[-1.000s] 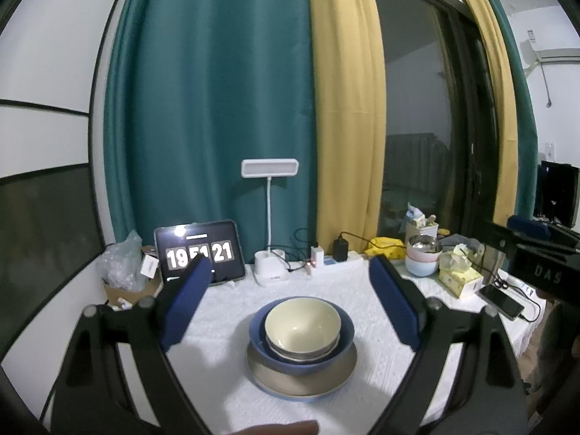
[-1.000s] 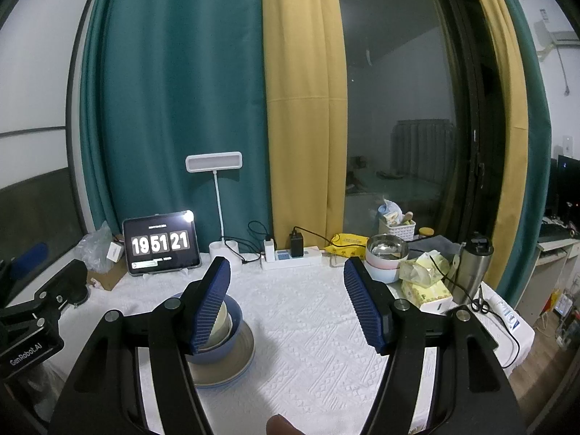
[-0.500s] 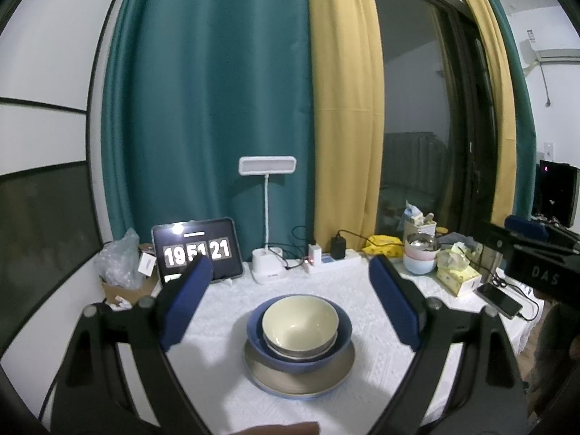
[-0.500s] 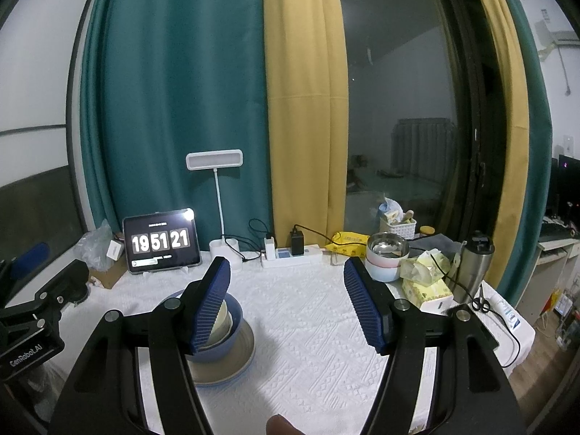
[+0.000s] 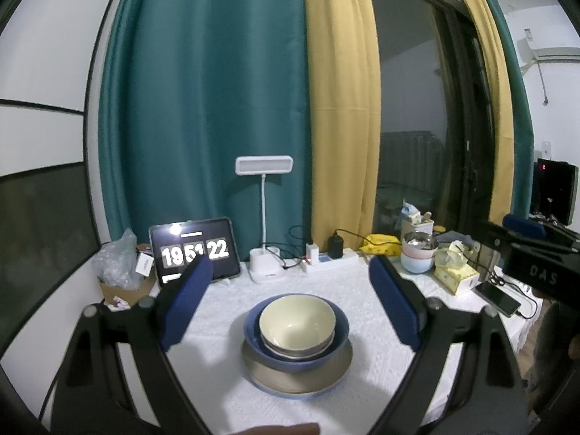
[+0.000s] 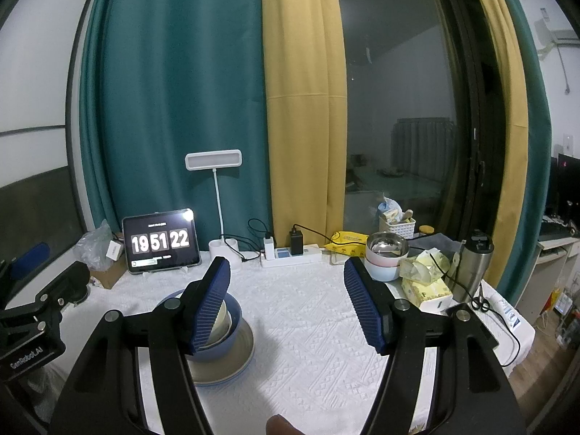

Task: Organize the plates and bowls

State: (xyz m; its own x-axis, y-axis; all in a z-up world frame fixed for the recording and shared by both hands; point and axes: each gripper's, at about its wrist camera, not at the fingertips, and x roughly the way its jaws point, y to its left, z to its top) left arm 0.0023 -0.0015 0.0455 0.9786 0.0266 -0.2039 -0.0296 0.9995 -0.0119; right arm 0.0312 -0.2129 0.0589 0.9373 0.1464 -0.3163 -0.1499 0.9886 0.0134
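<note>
In the left wrist view, a plastic bag (image 5: 116, 257) and a tablet clock (image 5: 195, 250) line the far left edge of the table (image 5: 224, 380), close to the wall. The left gripper (image 5: 290, 308) hangs with its fingers (image 5: 186, 302) spread wide and nothing between them. Centred in the lower middle of the frame is the stack: a cream bowl (image 5: 296, 320) nested in a blue bowl (image 5: 253, 330), both on a plate (image 5: 340, 362). White cloth lies bare all round the stack, widest toward the lamp (image 5: 264, 217) behind it. At the right edge sit a tissue box (image 5: 455, 277) and a phone (image 5: 498, 299).

In the right wrist view, the stack sits at lower left, partly hidden behind the left finger of the right gripper (image 6: 288, 304), whose fingers (image 6: 364, 308) are also spread and empty. The middle of the table (image 6: 301, 326) is open cloth. Stacked bowls (image 6: 384, 257), tissues and a steel flask (image 6: 473, 268) crowd the right side, near the table's right edge.
</note>
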